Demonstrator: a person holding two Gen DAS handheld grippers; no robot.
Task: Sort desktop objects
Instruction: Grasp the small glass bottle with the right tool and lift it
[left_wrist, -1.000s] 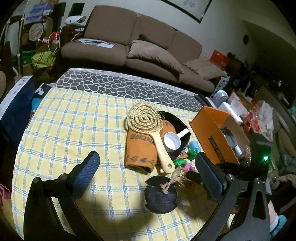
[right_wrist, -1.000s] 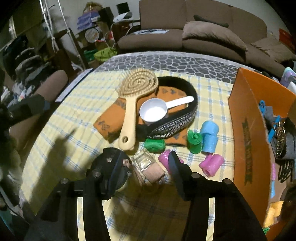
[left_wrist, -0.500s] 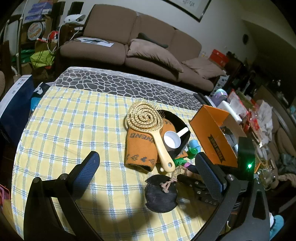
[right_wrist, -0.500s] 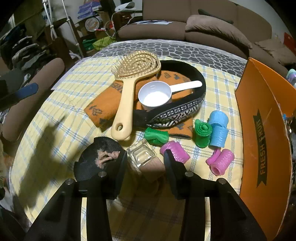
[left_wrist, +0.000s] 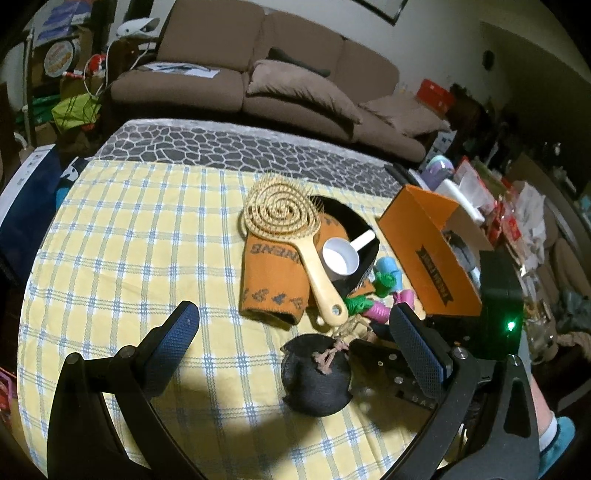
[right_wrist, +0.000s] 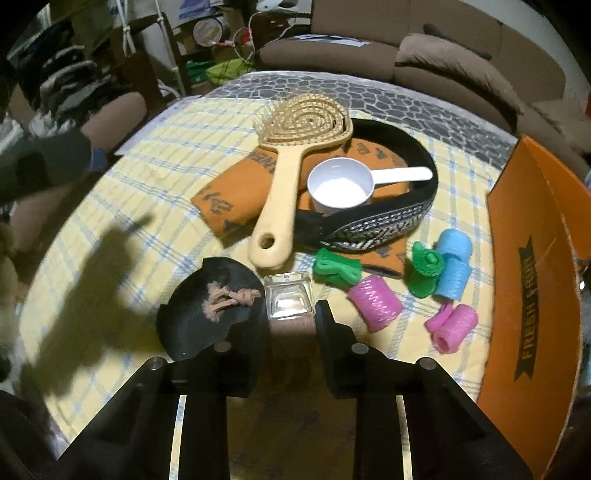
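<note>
Right gripper (right_wrist: 291, 314): jaws have just been closing around the small glass bottle (right_wrist: 289, 298) with a wooden cap; the black fingers (right_wrist: 330, 332) flank the cap on both sides, pressed against it as far as the view shows.
Left gripper (left_wrist: 295, 332): jaws wide apart, nothing between them, hovering above the checked yellow tablecloth (left_wrist: 129, 240).
Glass bottle: lying on the cloth, glass end pointing away from the right gripper, just beside the black mesh pouch (right_wrist: 207, 306), which has a tan knotted cord on it.
Hairbrush (right_wrist: 291, 166): cream, spiral head, lying across the folded orange cloth (right_wrist: 229, 192), handle end near the bottle.
Measuring scoop (right_wrist: 343, 184): white, sitting inside the loop of the black patterned headband (right_wrist: 384, 221).
Hair rollers: a green one (right_wrist: 336, 267) beside the bottle, a pink one (right_wrist: 375, 304), another green (right_wrist: 424, 273) touching a blue (right_wrist: 452, 266), a further pink (right_wrist: 452, 325) near the box.
Orange cardboard box (right_wrist: 535, 266): at the cloth's right edge, printed "FRESH FRUIT", open, with items inside that are hard to make out.
</note>
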